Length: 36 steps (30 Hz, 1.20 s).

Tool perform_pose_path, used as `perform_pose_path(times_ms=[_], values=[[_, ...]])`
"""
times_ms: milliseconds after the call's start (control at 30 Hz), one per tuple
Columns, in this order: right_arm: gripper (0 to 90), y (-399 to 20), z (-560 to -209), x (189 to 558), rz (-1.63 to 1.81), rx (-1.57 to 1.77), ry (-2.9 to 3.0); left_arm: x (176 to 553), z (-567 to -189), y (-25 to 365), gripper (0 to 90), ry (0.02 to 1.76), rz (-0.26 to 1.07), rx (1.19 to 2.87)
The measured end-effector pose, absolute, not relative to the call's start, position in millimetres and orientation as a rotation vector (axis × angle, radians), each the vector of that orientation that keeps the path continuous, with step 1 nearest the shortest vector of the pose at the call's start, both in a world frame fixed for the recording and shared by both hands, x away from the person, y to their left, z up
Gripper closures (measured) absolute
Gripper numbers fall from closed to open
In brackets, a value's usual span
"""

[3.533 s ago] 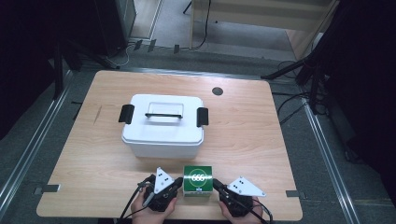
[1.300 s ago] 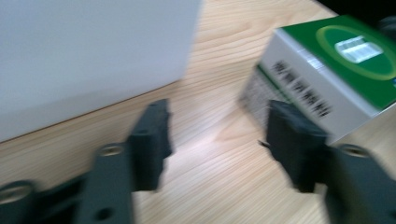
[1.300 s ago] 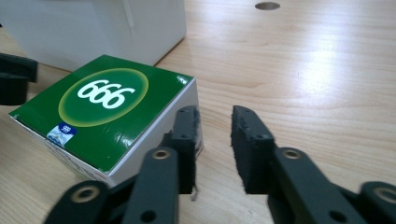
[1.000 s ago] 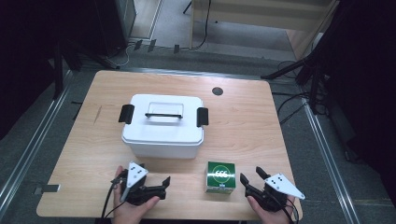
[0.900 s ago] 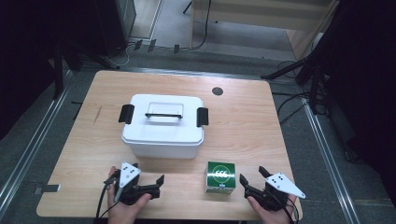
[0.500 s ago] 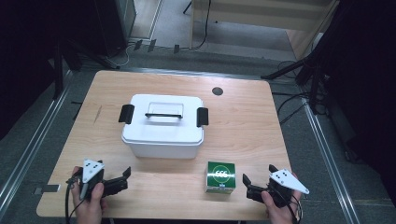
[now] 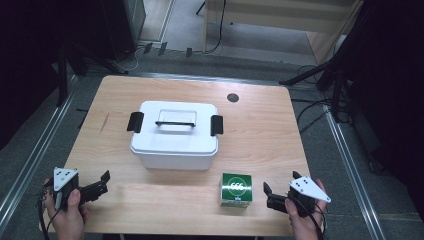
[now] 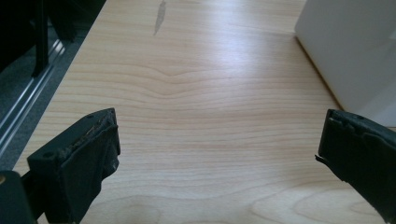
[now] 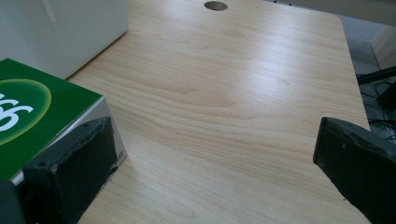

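A green box point(image 7: 236, 189) with a white round logo lies on the wooden table point(image 7: 260, 130) near its front edge. Right of it and apart from it, my right gripper point(image 7: 267, 196) points left toward the box. Its jaws have just been opening and stand open, with bare wood between them. In the right gripper view point(image 9: 212, 149) the green box point(image 9: 32, 116) lies just outside the left jaw. My left gripper point(image 7: 103, 182) is at the table's front left corner, open over bare wood point(image 8: 217, 144).
A white lidded container point(image 7: 174, 135) with black side latches and a top handle stands mid-table, behind the box; its wall point(image 8: 345, 46) is ahead-right of the left gripper. A round cable hole point(image 7: 232, 97) lies at the back. Floor rails run along both table sides.
My left gripper has slid left, away from the green box, to the table's front left corner. The right gripper has drawn slightly back to the right. The box has stayed put over the last second.
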State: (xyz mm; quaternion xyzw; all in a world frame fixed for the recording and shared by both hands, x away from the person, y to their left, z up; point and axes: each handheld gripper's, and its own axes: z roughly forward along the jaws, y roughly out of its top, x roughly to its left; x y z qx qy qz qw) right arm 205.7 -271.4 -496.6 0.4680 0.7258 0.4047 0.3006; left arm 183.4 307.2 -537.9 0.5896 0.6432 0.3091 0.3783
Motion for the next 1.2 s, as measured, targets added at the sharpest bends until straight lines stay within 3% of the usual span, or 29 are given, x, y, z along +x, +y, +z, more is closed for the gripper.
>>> perform_pose_path(times_ms=[1200], values=[[0.0,-280,-458,263,0.923,0.956,2.34,191,-548,314,0.0,1.624,0.8,1.515]])
